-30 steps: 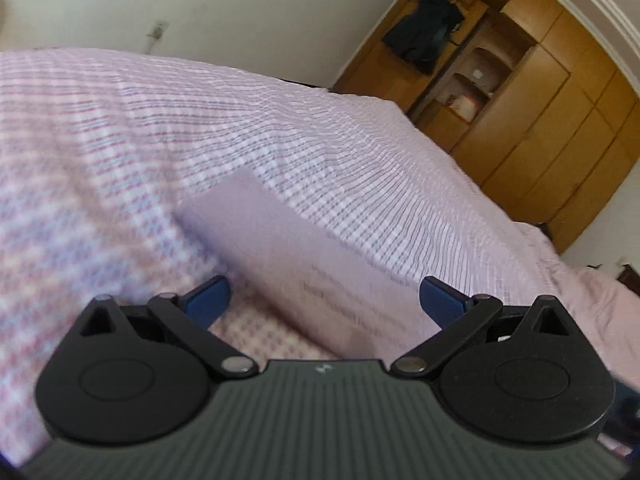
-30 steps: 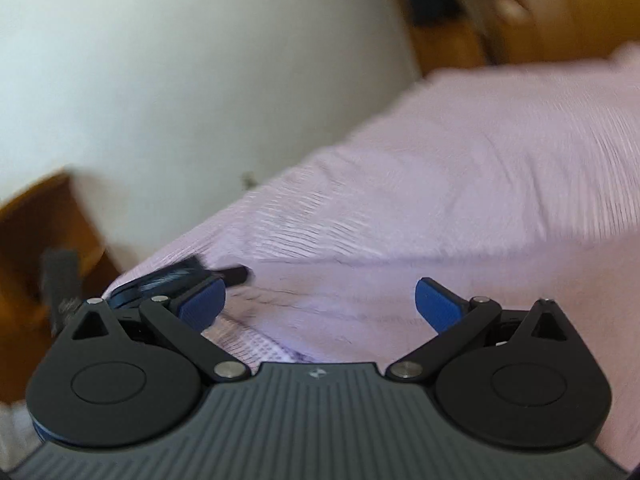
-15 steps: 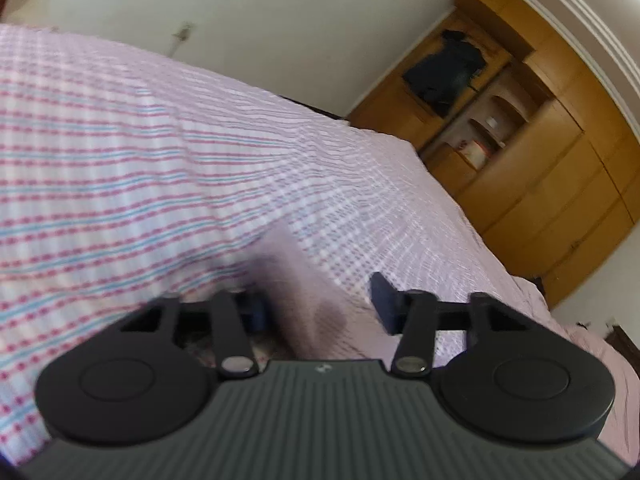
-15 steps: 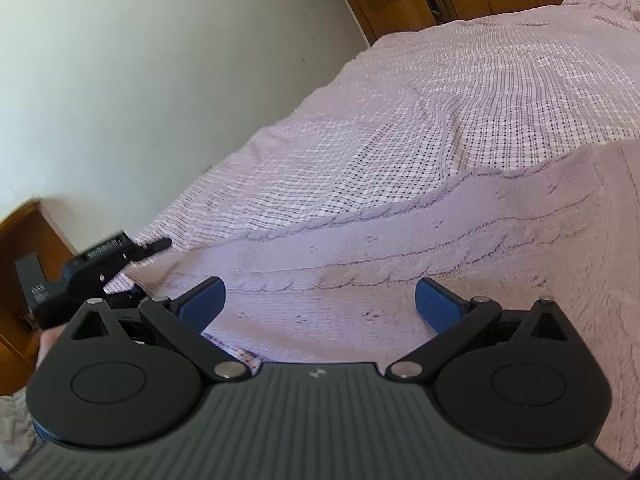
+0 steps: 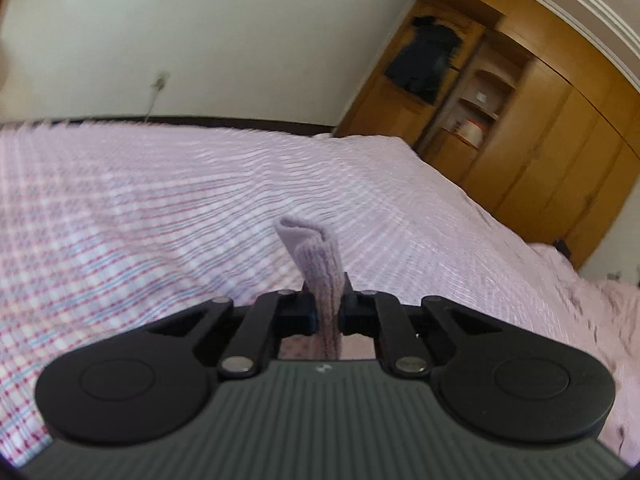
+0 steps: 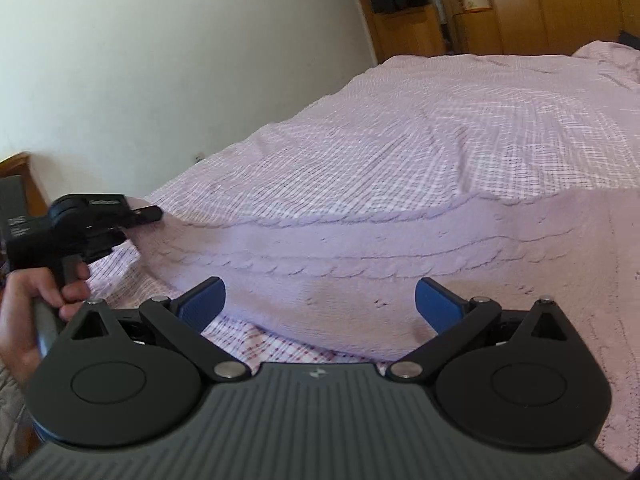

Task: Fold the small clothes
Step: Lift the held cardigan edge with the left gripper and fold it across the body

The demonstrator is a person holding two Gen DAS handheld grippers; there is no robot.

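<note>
My left gripper (image 5: 328, 316) pinches the lilac knit's (image 6: 360, 248) corner, my right gripper (image 6: 318, 300) spread wide just above its near hem — I'd grab there, then lift evenly.

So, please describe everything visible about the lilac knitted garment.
The lilac knitted garment looks soft, with cable-stitch rows running across it. It lies spread on the checked bedspread. One edge is pinched in the shut left gripper and sticks up, folded double. The open right gripper hovers over it.
</note>
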